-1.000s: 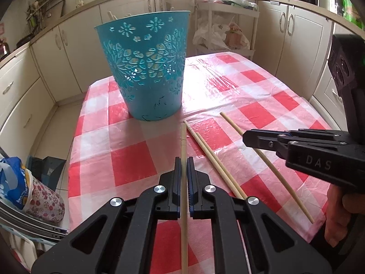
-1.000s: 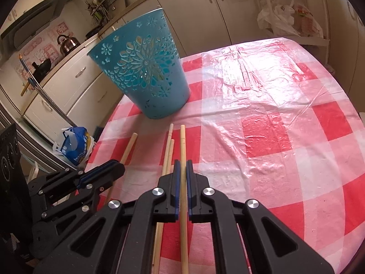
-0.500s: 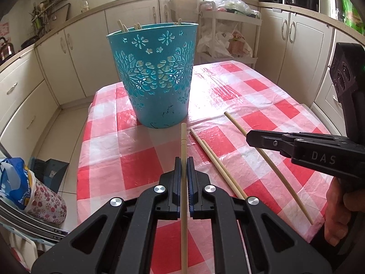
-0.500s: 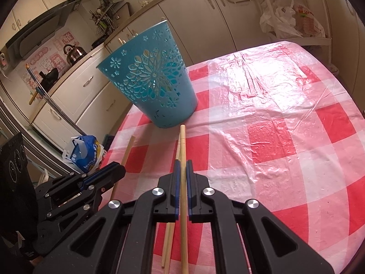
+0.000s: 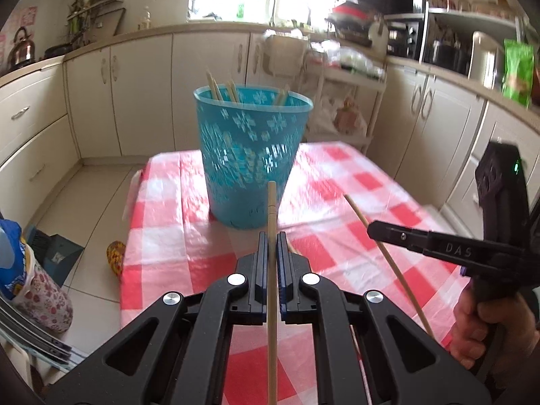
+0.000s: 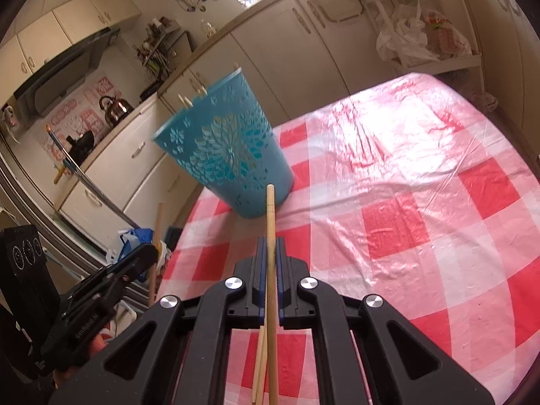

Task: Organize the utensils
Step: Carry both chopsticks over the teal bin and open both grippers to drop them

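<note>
Each hand-held gripper, left and right, was clamped mid-shaft on a light, stiff, slippery wooden chopstick aimed at twelve o'clock toward the perforated teal plastic basket.

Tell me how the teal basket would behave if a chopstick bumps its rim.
The teal basket looks like thin perforated plastic, so probably light. It is tall and narrower at its base, so a knock at the rim might tip or slide it on the glossy tablecloth. The chopsticks inside add little weight.
</note>
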{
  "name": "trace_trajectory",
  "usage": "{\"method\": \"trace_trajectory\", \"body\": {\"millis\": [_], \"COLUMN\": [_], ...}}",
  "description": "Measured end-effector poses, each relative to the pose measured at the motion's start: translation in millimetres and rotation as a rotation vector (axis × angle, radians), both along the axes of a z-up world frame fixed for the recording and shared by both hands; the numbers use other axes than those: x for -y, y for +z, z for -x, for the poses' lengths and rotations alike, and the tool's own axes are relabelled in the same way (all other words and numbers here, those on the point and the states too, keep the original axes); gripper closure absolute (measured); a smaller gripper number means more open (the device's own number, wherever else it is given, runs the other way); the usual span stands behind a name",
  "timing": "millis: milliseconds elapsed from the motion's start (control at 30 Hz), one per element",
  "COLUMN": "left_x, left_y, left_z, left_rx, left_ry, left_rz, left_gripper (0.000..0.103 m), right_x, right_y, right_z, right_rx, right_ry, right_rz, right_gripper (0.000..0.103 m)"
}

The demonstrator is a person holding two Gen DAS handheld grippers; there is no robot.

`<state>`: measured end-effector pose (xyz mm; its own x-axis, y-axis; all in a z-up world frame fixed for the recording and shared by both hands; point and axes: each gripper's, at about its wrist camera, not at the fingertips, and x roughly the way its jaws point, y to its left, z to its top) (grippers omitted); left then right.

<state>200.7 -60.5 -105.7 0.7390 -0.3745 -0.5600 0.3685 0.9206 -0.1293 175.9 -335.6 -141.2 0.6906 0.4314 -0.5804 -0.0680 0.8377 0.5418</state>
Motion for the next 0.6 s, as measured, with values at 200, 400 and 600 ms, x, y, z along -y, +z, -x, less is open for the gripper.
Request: {"method": "trace_trajectory", "body": {"millis": [200,400,600], "left_x": [-13,-23,-31], "left_y": [23,55,97], "left_z": [2,-4,-31], "left_rx": [0.055,0.136,0.241], "left_ry": [0.016,0.034,0.081], "left_rz": [0.070,0.136,0.204], "left_gripper": [0.098,0.098,0.098], "right_x": [6,10,0], "right_y": [9,36,91], "right_z": [3,10,-9], "right_rx": [0.047,0.172,0.350], "right_ry": [-0.041,-0.126,-0.198], "right_rz": [-0.016,-0.012,-0.006], "right_gripper": [0.097,0.097,0.097]}}
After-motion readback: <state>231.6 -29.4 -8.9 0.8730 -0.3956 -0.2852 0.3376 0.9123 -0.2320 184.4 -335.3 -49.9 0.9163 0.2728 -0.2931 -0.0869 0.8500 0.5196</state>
